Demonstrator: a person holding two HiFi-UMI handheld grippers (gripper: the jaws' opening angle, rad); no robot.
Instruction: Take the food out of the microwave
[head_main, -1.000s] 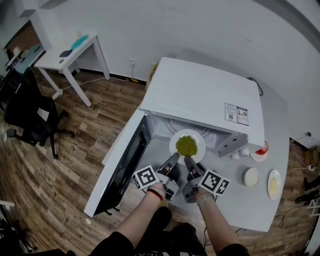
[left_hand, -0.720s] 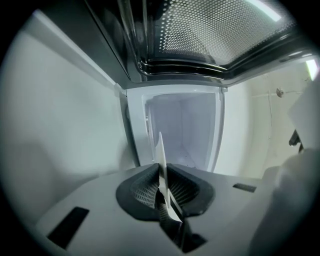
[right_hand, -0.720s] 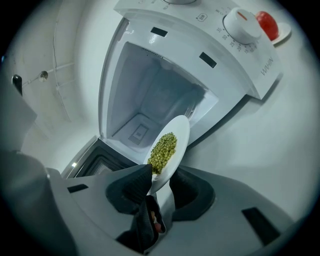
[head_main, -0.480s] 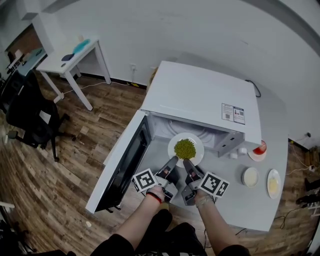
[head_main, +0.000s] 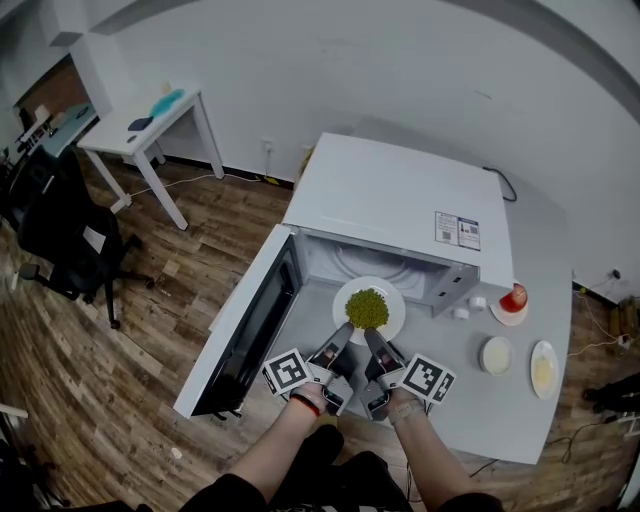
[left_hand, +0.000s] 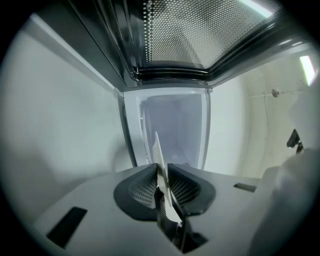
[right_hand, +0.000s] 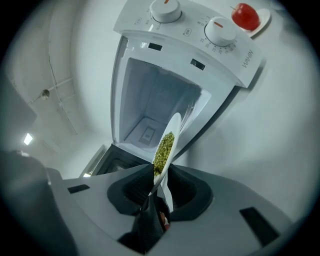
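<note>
Standing on a grey table (head_main: 470, 425) with its door (head_main: 240, 335) swung wide to the left, a white microwave (head_main: 400, 205), two dials on the control panel at its right. Poised at the mouth of the open cavity, a round white plate (head_main: 385, 325) carrying a low heap of green peas (head_main: 367, 307) at its centre, with a broad clean rim all round. Pinched by its near edge from two sides: left gripper (head_main: 346, 330) clamped on the rim at the near left, jaws just eased wider yet with pads pressed to the thin white edge; right gripper (head_main: 371, 336) clamped just beside it at the near right, jaws just drawn in onto the rim, peas lying close beyond the pads. Lined up on the table right of the oven, well apart from the plate: a saucer (head_main: 510, 312) with a round red item, a small bowl (head_main: 497, 354) of pale contents, and a small dish (head_main: 543, 368) of something pale yellow.
</note>
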